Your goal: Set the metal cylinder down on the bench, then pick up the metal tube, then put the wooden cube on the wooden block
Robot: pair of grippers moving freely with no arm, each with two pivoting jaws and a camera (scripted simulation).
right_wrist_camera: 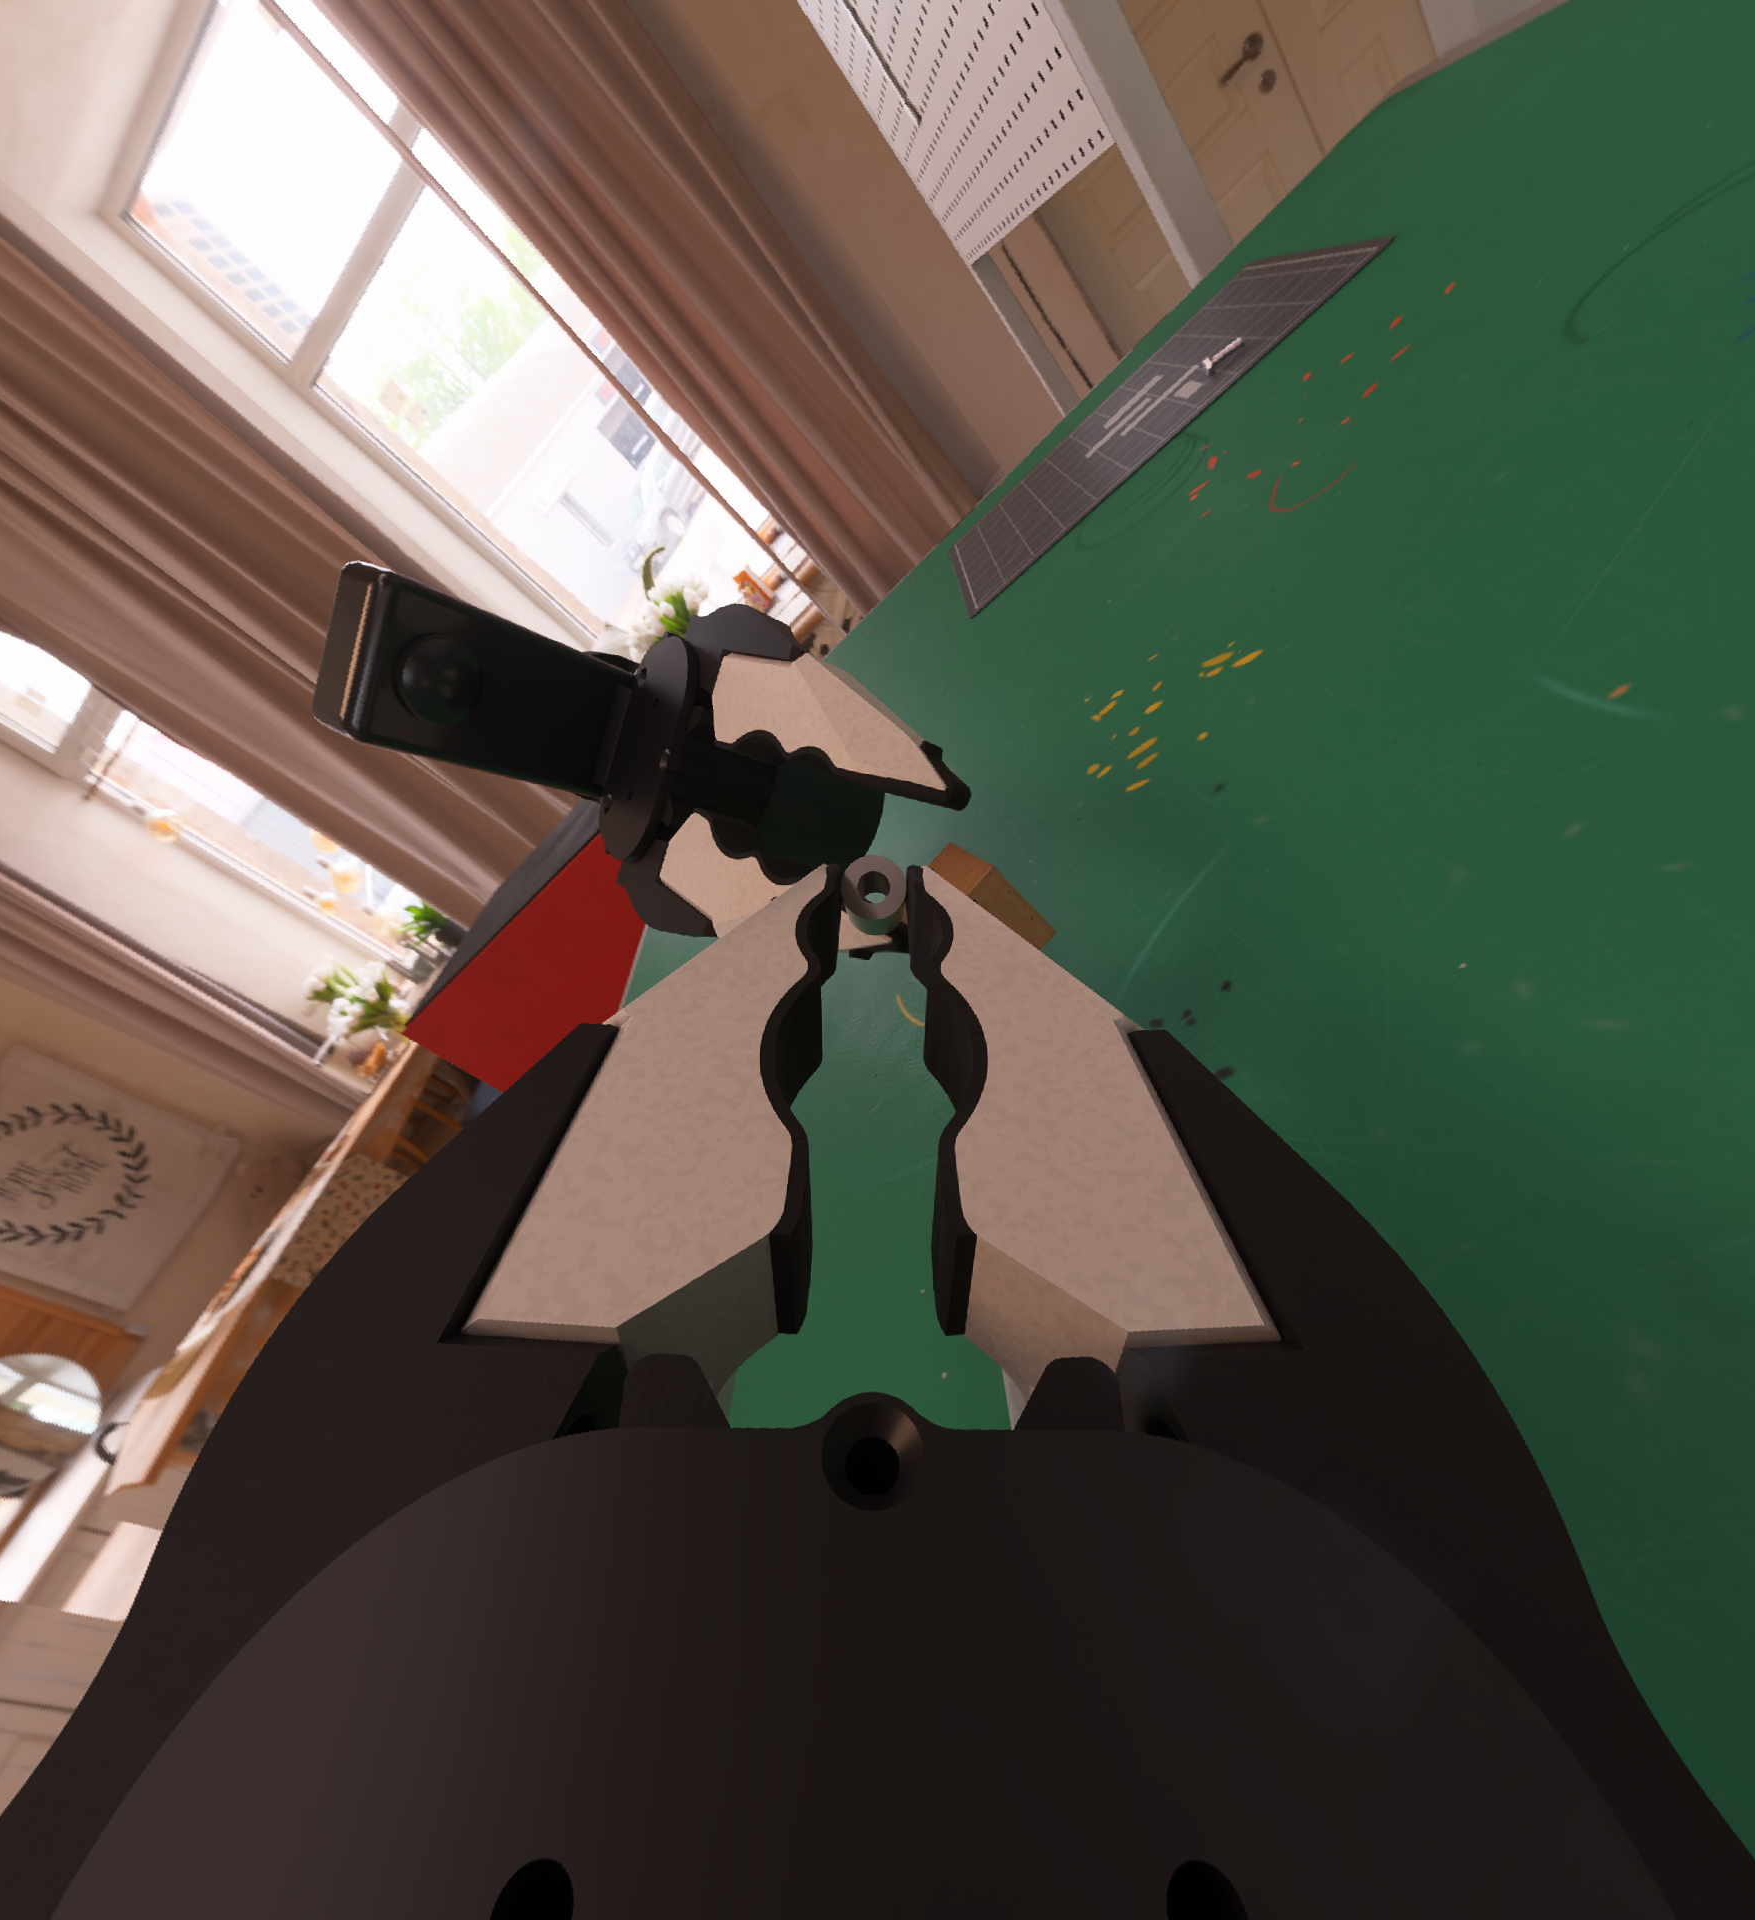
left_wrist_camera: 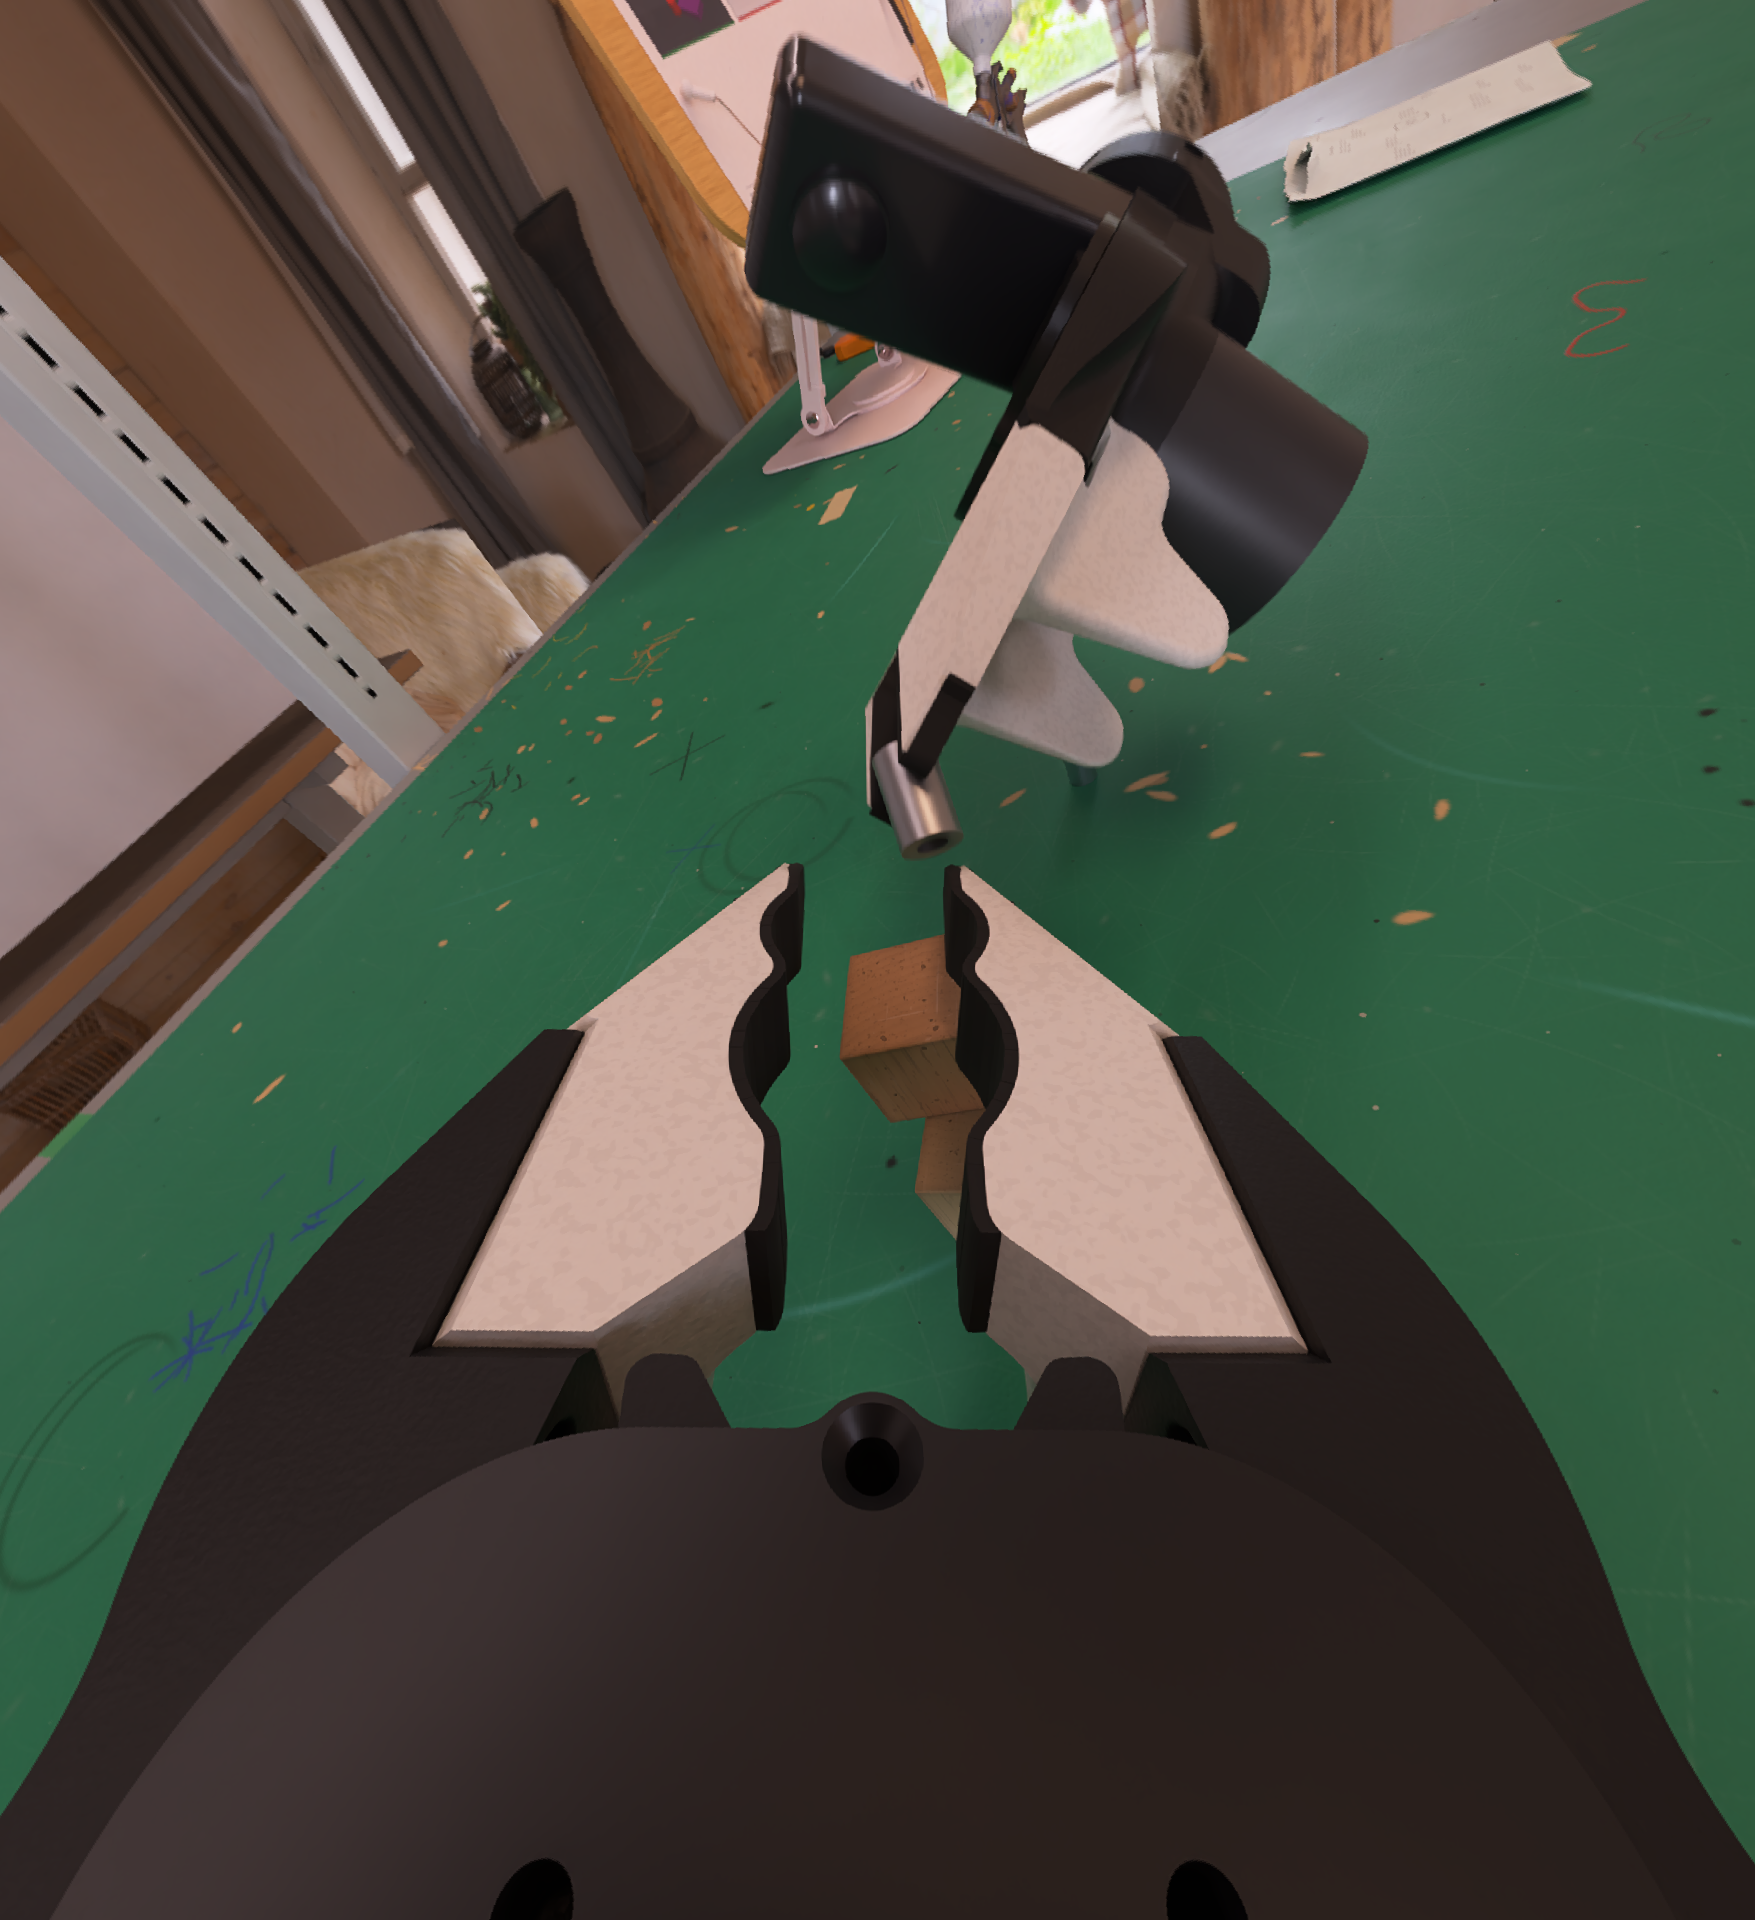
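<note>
In the left wrist view my left gripper is open, with nothing between its jaws, and hovers over a wooden cube. The cube seems to rest on a second wooden piece, the block, which my right finger partly hides. Just beyond, my right gripper is shut on a short metal tube held above the green bench. A small grey metal piece, perhaps the cylinder, stands on the bench under it, mostly hidden. In the right wrist view the tube sits between my right gripper's tips. The left gripper is close behind it, with wood beside it.
A dark grid mat lies at the bench's far edge in the right wrist view. A folded pale paper and a white lamp base lie far off in the left wrist view. The bench edge runs along the left.
</note>
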